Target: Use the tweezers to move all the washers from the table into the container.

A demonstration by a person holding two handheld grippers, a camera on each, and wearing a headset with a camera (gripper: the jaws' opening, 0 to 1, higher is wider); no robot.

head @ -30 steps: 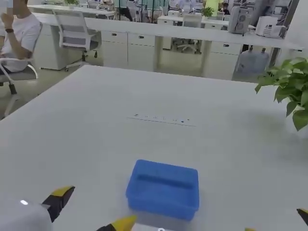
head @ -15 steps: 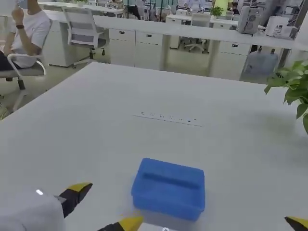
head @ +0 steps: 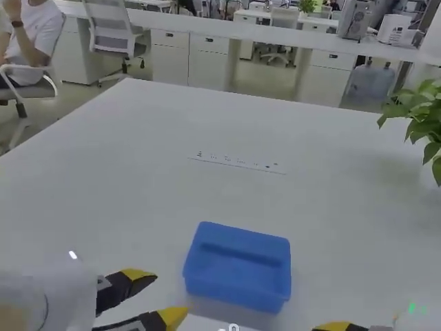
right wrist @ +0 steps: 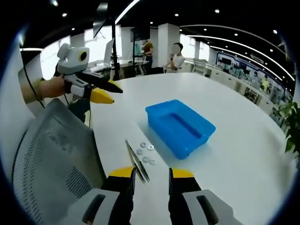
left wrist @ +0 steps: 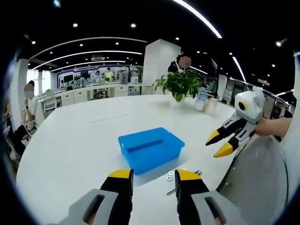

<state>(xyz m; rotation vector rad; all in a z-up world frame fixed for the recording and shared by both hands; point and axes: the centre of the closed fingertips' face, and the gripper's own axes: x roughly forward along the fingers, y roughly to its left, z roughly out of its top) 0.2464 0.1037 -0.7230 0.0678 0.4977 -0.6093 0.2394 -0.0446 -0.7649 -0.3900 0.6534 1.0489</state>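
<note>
Presently the left gripper (left wrist: 154, 176) and right gripper (right wrist: 151, 174) are hovering low over the near edge of the white table (head: 207, 131), jaws parted wide and gripping nothing. One blue container (right wrist: 180, 125) is sitting just beyond five washers (right wrist: 151, 147), which are lying loose beside one pair of tweezers (right wrist: 137, 166). The tweezers are lying flat on the table, their long axis running away from the right gripper's jaws.
</note>
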